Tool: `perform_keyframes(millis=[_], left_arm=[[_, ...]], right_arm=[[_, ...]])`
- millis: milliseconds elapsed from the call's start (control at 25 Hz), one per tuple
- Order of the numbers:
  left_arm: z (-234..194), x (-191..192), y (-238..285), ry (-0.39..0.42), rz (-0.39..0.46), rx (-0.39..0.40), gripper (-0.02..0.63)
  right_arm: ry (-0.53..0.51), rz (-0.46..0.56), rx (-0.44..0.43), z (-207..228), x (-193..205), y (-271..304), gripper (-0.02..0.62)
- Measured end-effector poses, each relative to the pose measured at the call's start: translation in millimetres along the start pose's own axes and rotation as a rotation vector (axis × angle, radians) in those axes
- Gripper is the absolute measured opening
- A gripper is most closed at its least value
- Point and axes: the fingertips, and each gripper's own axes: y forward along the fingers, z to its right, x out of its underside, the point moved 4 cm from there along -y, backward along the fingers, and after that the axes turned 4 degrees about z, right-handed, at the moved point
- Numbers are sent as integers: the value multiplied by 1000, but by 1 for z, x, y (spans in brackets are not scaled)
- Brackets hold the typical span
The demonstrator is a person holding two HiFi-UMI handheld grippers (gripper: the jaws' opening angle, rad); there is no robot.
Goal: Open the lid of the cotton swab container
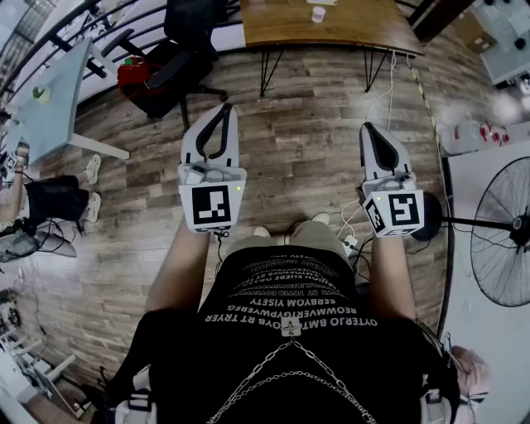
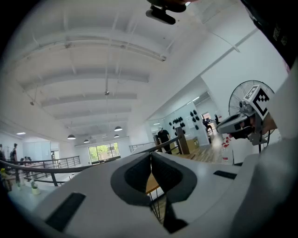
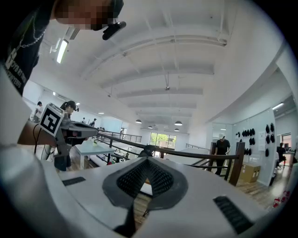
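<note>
Grippers, pair, hand-held, both idle.

Left gripper [image 1: 222, 109]: short of the wooden table [image 1: 331, 33], carried level over the plank floor [image 1: 306, 141]. Jaws pressed together tip to tip, nothing between them; its own view shows only the room beyond.

Right gripper [image 1: 371, 128]: also short of the table, nearer its right end, level. Jaws closed flat on each other, empty.

Posture, judged: a carrying hold. Both tools are kept out in front of the person's body and closed, presumably because nothing lies within reach to grasp.

Cotton swab container: not identifiable in any view. A small pale object [image 1: 318, 14] stands at the table's far edge; too small to tell whether it is the container. Lid state unknown.

Task status, judged: not begun; an approach to the table comes first.

Also present: office chair [image 1: 178, 50], left of the table; standing fan [image 1: 501, 228], well to the right of the table and nearer the person.
</note>
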Motion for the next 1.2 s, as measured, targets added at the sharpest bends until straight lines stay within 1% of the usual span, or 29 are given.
perform_keyframes(millis=[160, 280, 320, 400, 520, 680, 840, 920, 1000, 1080, 1200], left_arm=[[-3, 7, -10, -12, -1, 42, 29], [-5, 8, -13, -79, 31, 87, 29], [-4, 9, -12, -94, 36, 102, 29], [-2, 10, -5, -86, 39, 113, 29], [3, 11, 5, -82, 41, 111, 29], [3, 18, 29, -77, 7, 104, 31], [-2, 27, 57, -104, -34, 104, 34], [-5, 30, 71, -107, -40, 96, 34], [-6, 34, 88, -112, -40, 99, 56], [-7, 37, 105, -128, -42, 122, 117], [-5, 41, 128, -142, -43, 144, 149]], right_arm=[[2, 0, -3, -21, -7, -1, 14], [22, 14, -12, -24, -10, -5, 17], [29, 16, -18, -23, -9, -5, 42], [44, 11, -28, -17, -4, -5, 93], [55, -9, -22, -6, 7, -5, 106], [60, -27, -4, 15, 19, 5, 123], [70, -29, 11, 43, 24, 26, 142], [75, -30, 13, 57, 27, 37, 147], [84, -35, 7, 70, 31, 50, 158], [96, -47, 1, 81, 35, 63, 164], [111, -62, -2, 96, 41, 78, 172]])
